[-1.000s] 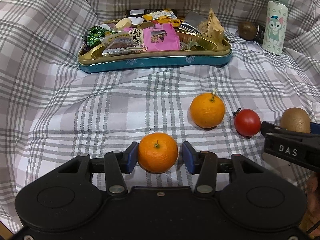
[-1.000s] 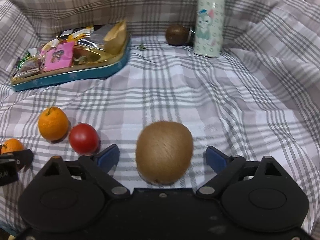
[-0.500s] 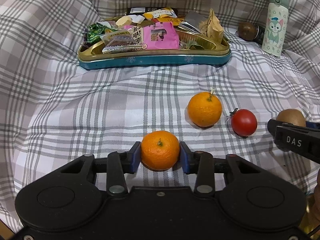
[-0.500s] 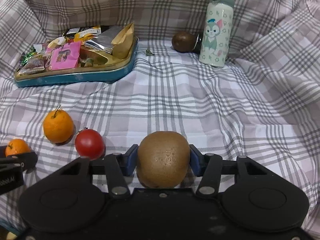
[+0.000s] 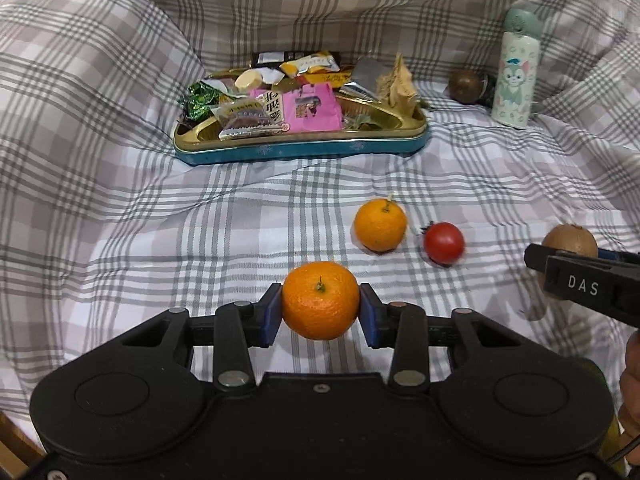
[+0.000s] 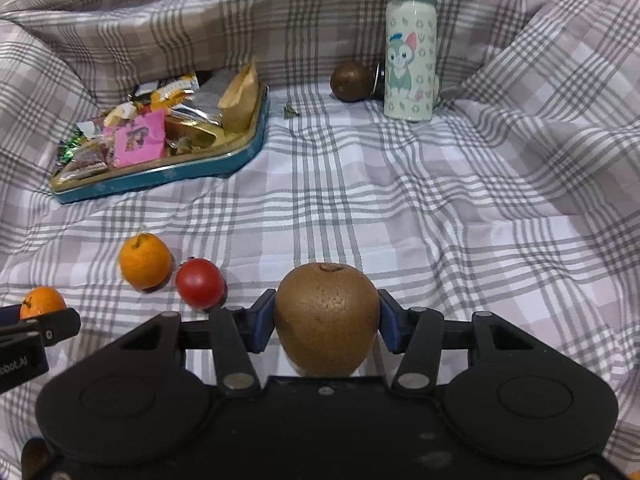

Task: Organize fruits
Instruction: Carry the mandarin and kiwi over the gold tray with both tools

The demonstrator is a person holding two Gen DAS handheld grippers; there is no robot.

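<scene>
My left gripper [image 5: 320,314] is shut on a small orange [image 5: 320,300] and holds it above the checked cloth. My right gripper [image 6: 326,326] is shut on a brown kiwi [image 6: 326,316], also lifted; the kiwi shows in the left wrist view [image 5: 570,240] at far right. A second orange [image 5: 380,225] and a red tomato [image 5: 444,243] lie on the cloth between the two grippers. They show in the right wrist view as the orange [image 6: 145,261] and the tomato [image 6: 200,282]. The held orange [image 6: 42,302] shows at the left edge there.
A blue and gold tin tray [image 5: 304,148] full of snack packets sits at the back. A cartoon bottle [image 5: 516,76] stands at the back right with a dark round fruit [image 5: 464,86] beside it. Folded checked cloth rises on all sides.
Both grippers closed on their fruit, the left on the orange and the right on the kiwi, and both have lifted them off the cloth.
</scene>
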